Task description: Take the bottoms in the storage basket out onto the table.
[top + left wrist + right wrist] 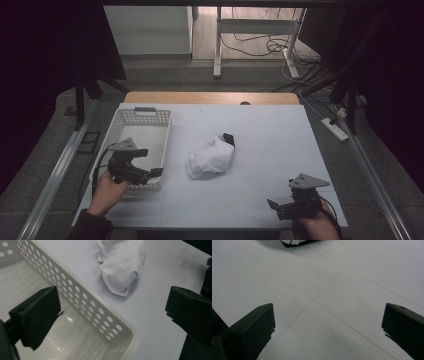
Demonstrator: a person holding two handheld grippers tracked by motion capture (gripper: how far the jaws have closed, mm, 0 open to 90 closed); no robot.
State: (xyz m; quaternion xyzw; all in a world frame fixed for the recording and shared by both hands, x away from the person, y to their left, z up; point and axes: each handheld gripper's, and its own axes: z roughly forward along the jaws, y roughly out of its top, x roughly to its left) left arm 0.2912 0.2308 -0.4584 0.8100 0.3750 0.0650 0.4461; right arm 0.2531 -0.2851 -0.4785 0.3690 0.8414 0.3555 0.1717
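Nearest, the right hand-held gripper (pixel 281 206) hovered over the bare front right of the white bench (pixel 280 140), jaws wide apart and empty. The left hand-held gripper (pixel 150 173) sat over the near corner of the white perforated basket (pixel 120 131), jaws likewise spread, gripping nothing. Farther back, mid-bench, a crumpled white cloth (pixel 211 157) lay just right of the basket, something dark (pixel 229 139) at its far end.

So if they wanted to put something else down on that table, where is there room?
Plenty. The table is bare right of the white cloth bundle to its right edge, and along the front between the left gripper and the right gripper. The left side is crowded: the white basket stands there, the left gripper over its near corner.
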